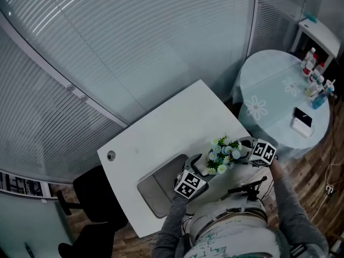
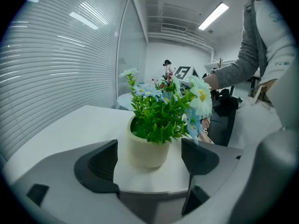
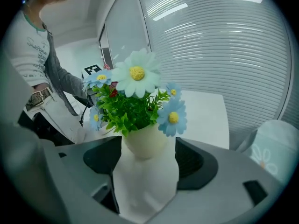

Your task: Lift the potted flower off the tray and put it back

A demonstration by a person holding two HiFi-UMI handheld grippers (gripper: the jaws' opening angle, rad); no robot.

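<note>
The potted flower point(image 1: 222, 153), a cream pot point(image 2: 147, 149) of green leaves with blue and white daisies, stands on the white table point(image 1: 161, 138), right of the grey tray point(image 1: 159, 191) and not on it. My left gripper point(image 1: 200, 164) comes at it from the tray side, open point(image 2: 149, 160), its jaws apart just short of the pot. My right gripper point(image 1: 244, 148) faces it from the other side, open point(image 3: 147, 160), with the pot point(image 3: 145, 141) between its fingertips and a gap on each side. Neither gripper touches the pot.
The pot stands close to the table's near right edge. A round table point(image 1: 269, 98) with a pale blue cloth, bottles point(image 1: 317, 77) and a white box point(image 1: 301, 121) is at the right. A black chair point(image 1: 94, 203) stands at the lower left. Blinds point(image 1: 123, 42) run behind.
</note>
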